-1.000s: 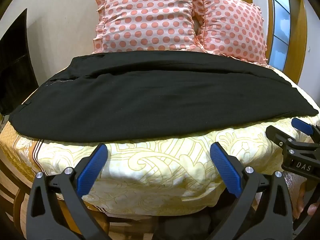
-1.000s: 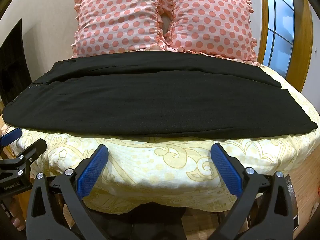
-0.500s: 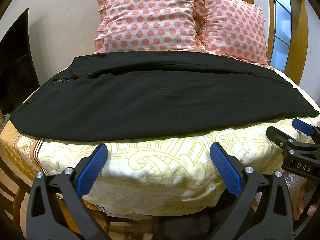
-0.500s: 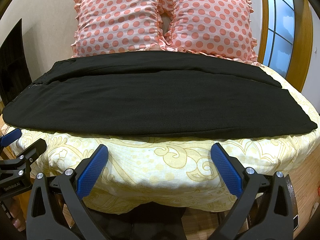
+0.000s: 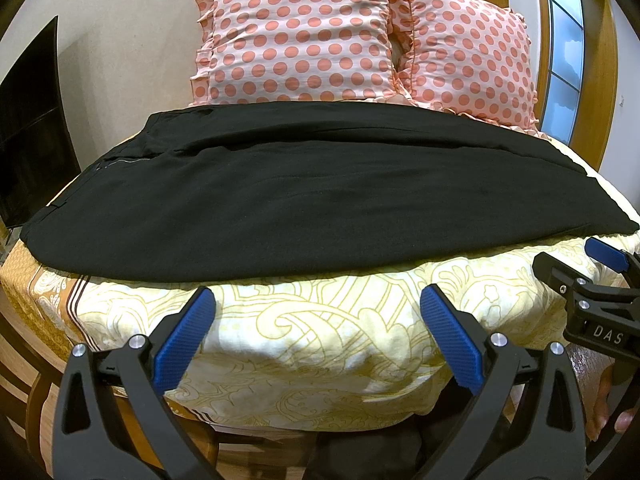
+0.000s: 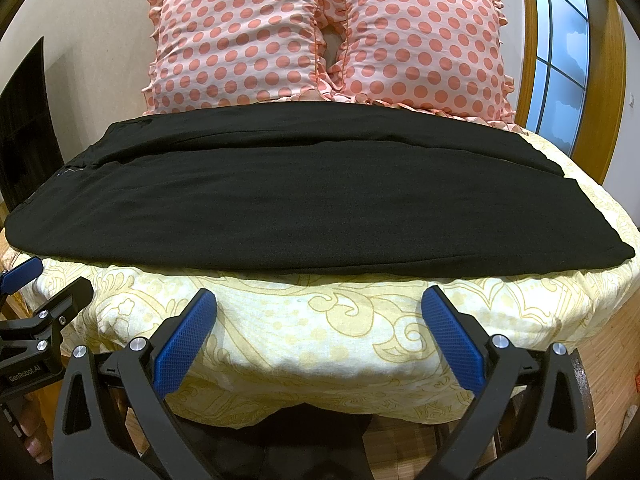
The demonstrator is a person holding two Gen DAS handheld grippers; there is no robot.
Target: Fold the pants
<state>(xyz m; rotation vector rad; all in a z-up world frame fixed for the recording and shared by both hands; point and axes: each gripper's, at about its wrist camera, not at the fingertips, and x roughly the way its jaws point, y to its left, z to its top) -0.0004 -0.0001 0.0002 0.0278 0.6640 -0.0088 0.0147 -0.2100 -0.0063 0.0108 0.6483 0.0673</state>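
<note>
Black pants lie flat across the bed, waistband at the left, leg ends at the right; they also show in the right wrist view. One leg lies folded over the other. My left gripper is open and empty, hovering over the bedspread just short of the pants' near edge. My right gripper is open and empty, likewise short of the near edge. The right gripper shows at the right of the left wrist view, and the left gripper at the left of the right wrist view.
The bed has a yellow patterned bedspread. Two pink polka-dot pillows stand behind the pants. A dark screen stands at the left, a wood-framed window at the right. The bed's front edge drops off below the grippers.
Both grippers have barely shifted, with the view drifting slightly. Both stay open and the pants have not moved.
</note>
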